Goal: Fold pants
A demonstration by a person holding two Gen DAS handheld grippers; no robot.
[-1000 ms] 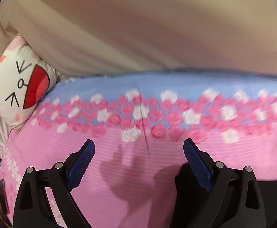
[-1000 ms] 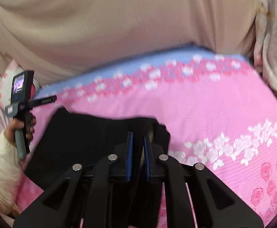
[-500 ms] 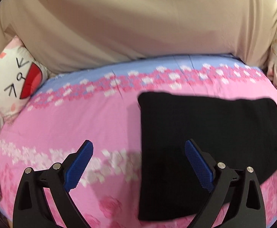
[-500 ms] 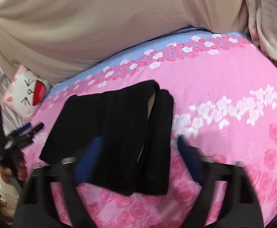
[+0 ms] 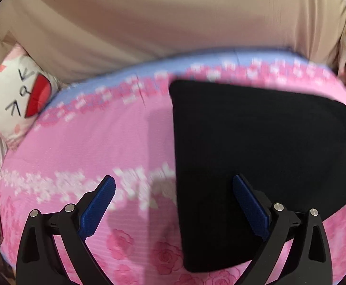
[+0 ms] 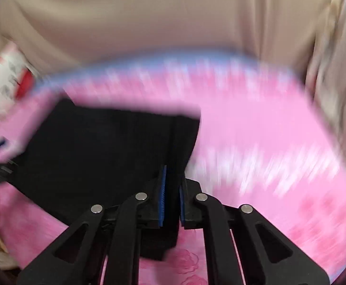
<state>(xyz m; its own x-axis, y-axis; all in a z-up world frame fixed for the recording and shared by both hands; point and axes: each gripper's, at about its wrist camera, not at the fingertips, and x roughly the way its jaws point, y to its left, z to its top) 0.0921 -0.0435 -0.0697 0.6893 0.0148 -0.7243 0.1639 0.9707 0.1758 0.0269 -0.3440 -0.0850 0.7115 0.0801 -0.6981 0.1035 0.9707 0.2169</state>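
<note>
With your right gripper point(image 6: 171, 194) closing on the pants' point(image 6: 97, 147) edge and your left gripper point(image 5: 173, 204) opening, empty, lifting may unravel the fold.

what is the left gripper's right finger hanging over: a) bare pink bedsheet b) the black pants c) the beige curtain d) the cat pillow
b: in the left wrist view the left gripper stands wide open, and its right finger shows against the black pants, while the other one is over the pink bedsheet.
</note>
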